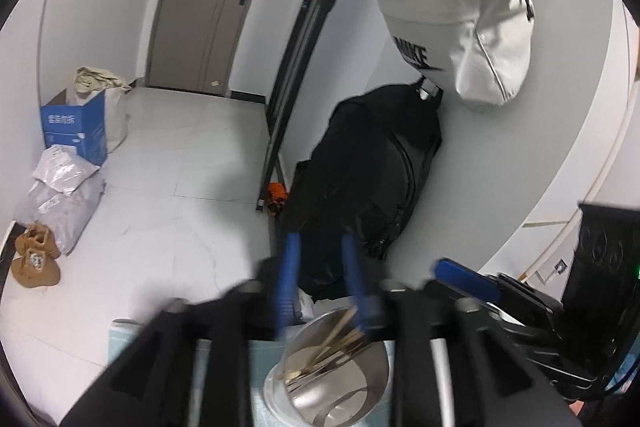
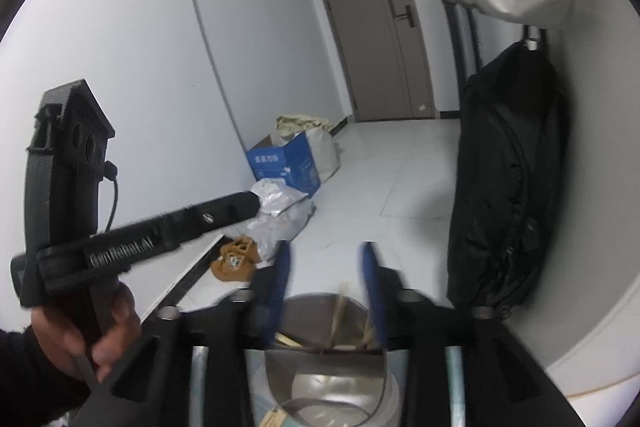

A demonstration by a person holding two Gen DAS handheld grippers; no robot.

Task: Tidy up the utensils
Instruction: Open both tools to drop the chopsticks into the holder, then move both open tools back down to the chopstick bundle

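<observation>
A shiny steel utensil cup [image 1: 340, 395] stands just under my left gripper [image 1: 319, 239]. Several wooden chopsticks [image 1: 326, 341] lean inside it. The left gripper's blue fingers [image 1: 289, 267] stand apart above the cup's rim with nothing pressed between them. In the right wrist view the same cup [image 2: 320, 323] sits below my right gripper [image 2: 326, 247], which is open. One chopstick [image 2: 341, 301] rises between its blue fingers [image 2: 372, 279] without touching either pad. A hand [image 2: 106, 341] holds the left tool's black frame [image 2: 140, 235] at the left.
The cup rests on a pale teal mat [image 1: 120, 331]. A black bag [image 1: 380, 179] leans on the wall, under a hanging white bag [image 1: 460, 27]. A blue box [image 1: 76, 127], grey parcels [image 1: 60, 195] and brown shoes [image 1: 34, 259] lie on the tiled floor.
</observation>
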